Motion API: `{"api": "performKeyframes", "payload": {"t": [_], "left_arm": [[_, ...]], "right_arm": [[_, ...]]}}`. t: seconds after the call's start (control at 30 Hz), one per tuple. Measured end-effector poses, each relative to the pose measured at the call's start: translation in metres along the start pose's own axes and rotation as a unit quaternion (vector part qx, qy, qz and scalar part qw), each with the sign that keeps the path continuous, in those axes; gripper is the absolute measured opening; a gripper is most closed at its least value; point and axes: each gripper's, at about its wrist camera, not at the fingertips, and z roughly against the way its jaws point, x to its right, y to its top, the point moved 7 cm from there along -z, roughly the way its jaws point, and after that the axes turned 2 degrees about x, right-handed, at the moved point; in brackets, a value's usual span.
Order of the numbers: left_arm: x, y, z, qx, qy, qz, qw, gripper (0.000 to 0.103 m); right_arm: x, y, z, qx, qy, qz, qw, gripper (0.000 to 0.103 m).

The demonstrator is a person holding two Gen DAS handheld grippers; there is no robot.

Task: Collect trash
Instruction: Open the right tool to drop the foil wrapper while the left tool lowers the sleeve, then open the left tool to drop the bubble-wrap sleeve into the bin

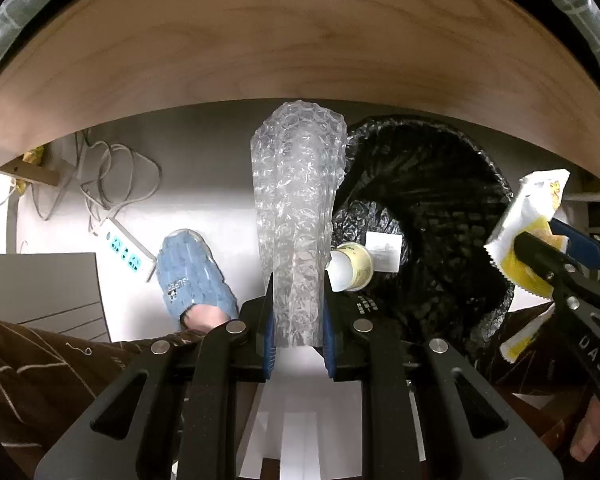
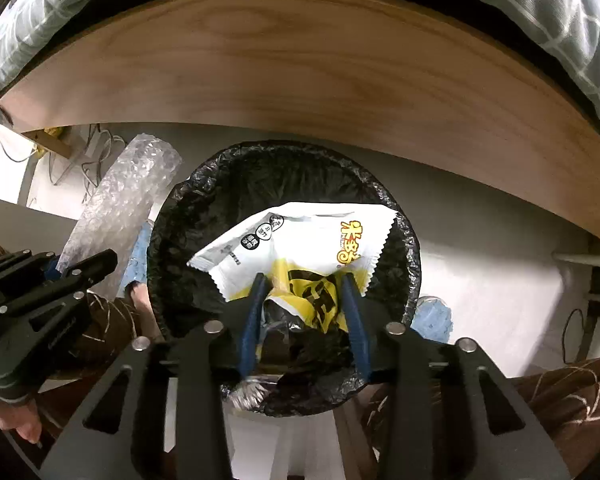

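Grey floor (image 1: 204, 152) under a curved wooden board (image 1: 300, 40) carries a bin lined with a black bag (image 2: 204, 208). Directly beneath the right gripper (image 2: 304, 280), whose parted pads flank but no longer pinch it, a white-and-yellow snack wrapper (image 2: 300, 236) lies over the bin's mouth. Clenched, the left gripper (image 1: 298, 300) grasps a bubble-wrap roll (image 1: 300, 184) just left of the bin.

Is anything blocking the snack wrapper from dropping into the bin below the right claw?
Nothing visible: the snack wrapper hangs directly over the open mouth of the black-lined bin, between the right claw's parted blue pads.
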Motion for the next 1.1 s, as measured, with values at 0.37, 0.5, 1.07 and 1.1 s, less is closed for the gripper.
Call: {"api": "performKeyframes", "payload": {"t": [0.37,0.5,1.07,1.1], "left_arm": [[0.040,0.013,-0.001,0.003,-0.024,-0.029,0.9993,0.017],[0.066,0.013,0.000,0.002,-0.030,-0.058,0.9978,0.017],[0.100,0.008,0.004,0.022,-0.025,-0.102,0.9942,0.060],[0.099,0.009,0.005,0.025,-0.025,-0.101,0.9943,0.062]], "right_arm": [[0.059,-0.013,0.015,0.021,-0.048,-0.067,0.996,0.087],[0.083,-0.022,0.026,0.033,-0.063,-0.100,0.992,0.094],[0.113,-0.035,0.045,0.057,-0.079,-0.143,0.985,0.095],[0.111,-0.035,0.045,0.056,-0.076,-0.143,0.985,0.095]]}}
